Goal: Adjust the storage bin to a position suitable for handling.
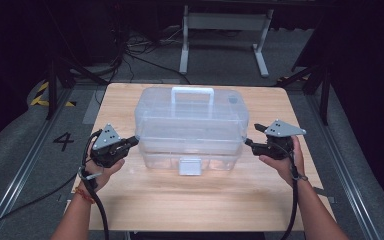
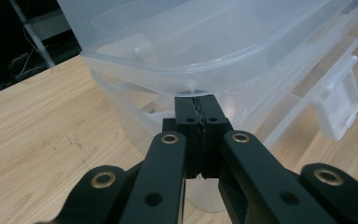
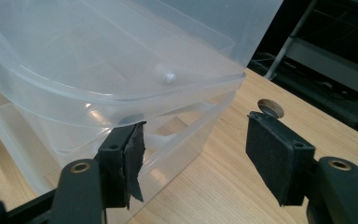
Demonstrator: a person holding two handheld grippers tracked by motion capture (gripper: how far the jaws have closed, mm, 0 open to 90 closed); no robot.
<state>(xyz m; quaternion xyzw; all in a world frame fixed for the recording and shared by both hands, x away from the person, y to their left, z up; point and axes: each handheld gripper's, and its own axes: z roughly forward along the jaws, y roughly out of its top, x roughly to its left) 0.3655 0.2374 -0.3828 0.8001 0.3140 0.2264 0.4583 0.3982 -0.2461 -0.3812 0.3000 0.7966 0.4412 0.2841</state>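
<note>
A clear plastic storage box (image 1: pixel 190 125) with a white top handle (image 1: pixel 193 92) and a white front latch (image 1: pixel 189 166) stands in the middle of the wooden table. My left gripper (image 1: pixel 136 141) is at the box's left end. In the left gripper view it (image 2: pixel 199 105) is shut, pads pressed together, tips just under the lid's rim (image 2: pixel 191 70), and I see nothing between the pads. My right gripper (image 1: pixel 250 142) is at the box's right end. It (image 3: pixel 198 128) stands open, with one pad (image 3: pixel 133 154) under the lid's rim beside the box wall (image 3: pixel 98 60) and the other pad (image 3: pixel 272 154) over bare table.
The table (image 1: pixel 190 200) has free wood in front of the box and on both sides. A small round plug (image 3: pixel 270 108) sits in the tabletop near the right gripper. Beyond the far edge stand a white metal frame (image 1: pixel 225 22) and cables on the floor.
</note>
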